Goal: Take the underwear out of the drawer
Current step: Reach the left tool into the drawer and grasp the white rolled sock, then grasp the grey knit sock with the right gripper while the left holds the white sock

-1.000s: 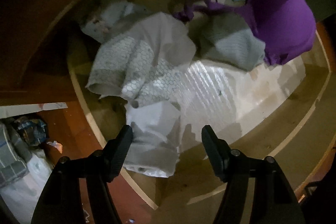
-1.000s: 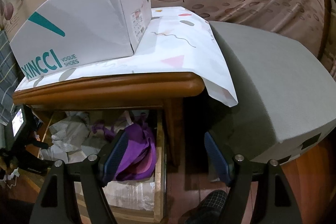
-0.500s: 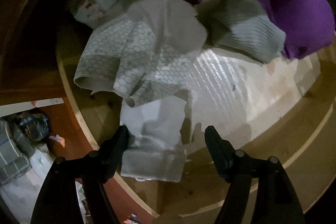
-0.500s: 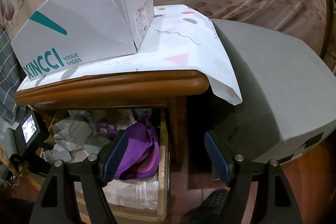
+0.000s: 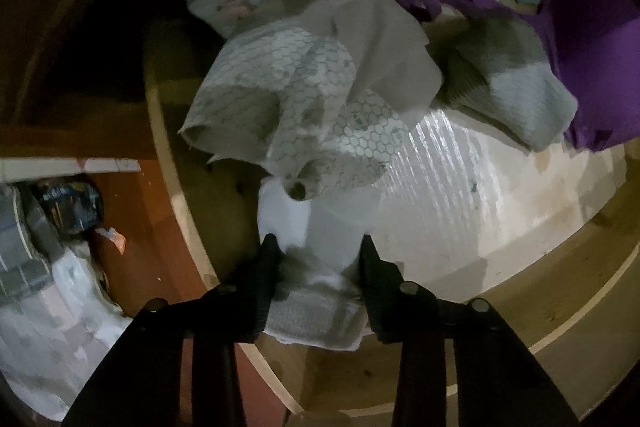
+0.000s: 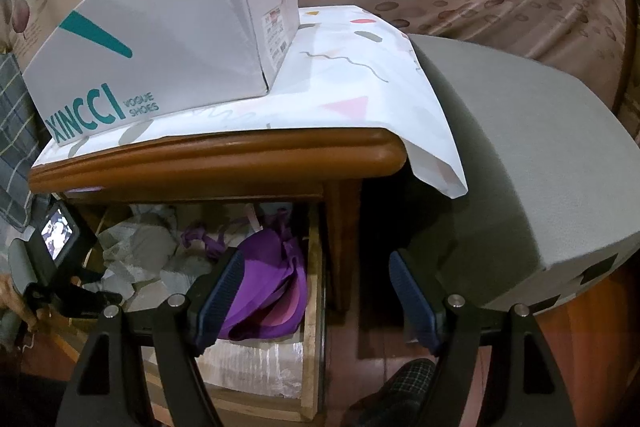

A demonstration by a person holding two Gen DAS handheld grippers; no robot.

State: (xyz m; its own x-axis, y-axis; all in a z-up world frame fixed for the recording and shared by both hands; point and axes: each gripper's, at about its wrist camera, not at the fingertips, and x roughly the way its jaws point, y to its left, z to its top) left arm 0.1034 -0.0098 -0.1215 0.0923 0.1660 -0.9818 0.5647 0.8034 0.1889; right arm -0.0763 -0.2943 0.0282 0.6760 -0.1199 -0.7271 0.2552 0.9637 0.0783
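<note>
- Our left gripper [image 5: 316, 263] points down into the open drawer [image 5: 560, 307]; its jaws are closing on the white underwear [image 5: 316, 227] bunched between them, at 6 o'clock in the left wrist view.
- Risk: we judge the grip shallow. If only a loose fold is caught, the fabric may slip free on lifting.
- Risk: the honeycomb-print garment [image 5: 304, 99] overlaps the white piece at 12 o'clock and may drag along.
- Drawer contents: a grey-and-white sock [image 5: 516, 91], a purple bra [image 5: 592, 59] at 2 o'clock, a shiny liner [image 5: 452, 187].
- Our right gripper [image 6: 312, 301] hangs outside, jaws wide and empty.
</note>
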